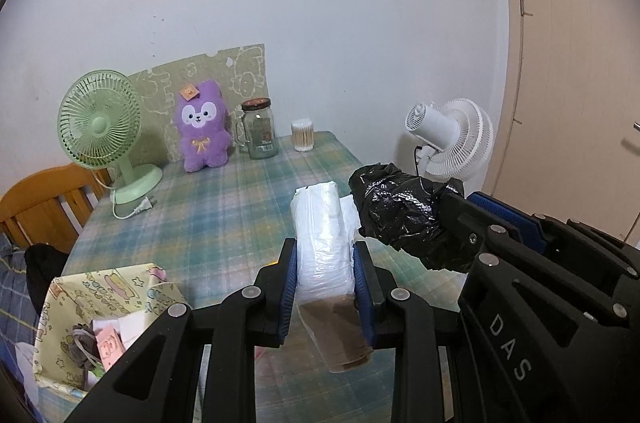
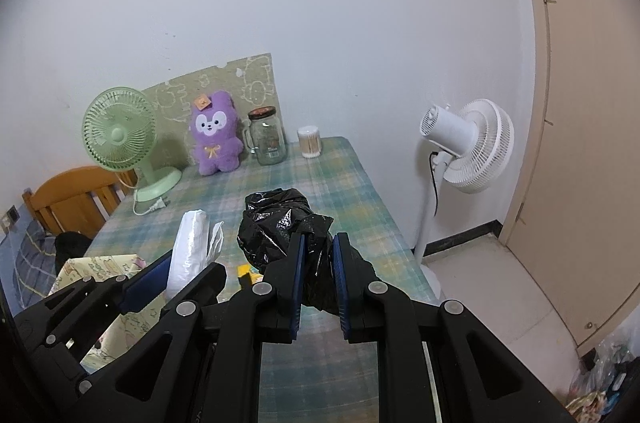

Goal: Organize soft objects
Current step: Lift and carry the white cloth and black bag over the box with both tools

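Observation:
My left gripper (image 1: 325, 255) is shut on a white plastic-wrapped bundle (image 1: 320, 239) with a brown lower end, held above the plaid table (image 1: 224, 207). The bundle also shows in the right wrist view (image 2: 188, 247). My right gripper (image 2: 317, 243) is shut on a crumpled black plastic bag (image 2: 280, 227), held above the table just right of the white bundle. The black bag also shows in the left wrist view (image 1: 404, 211). A patterned yellow fabric box (image 1: 100, 319) with small items inside sits at the table's near left; it also shows in the right wrist view (image 2: 100, 267).
At the table's back stand a green desk fan (image 1: 100, 135), a purple plush toy (image 1: 202, 127), a glass jar (image 1: 260, 129) and a cotton swab tub (image 1: 302, 135). A white floor fan (image 2: 468, 147) stands right of the table. A wooden chair (image 1: 40, 199) is at left.

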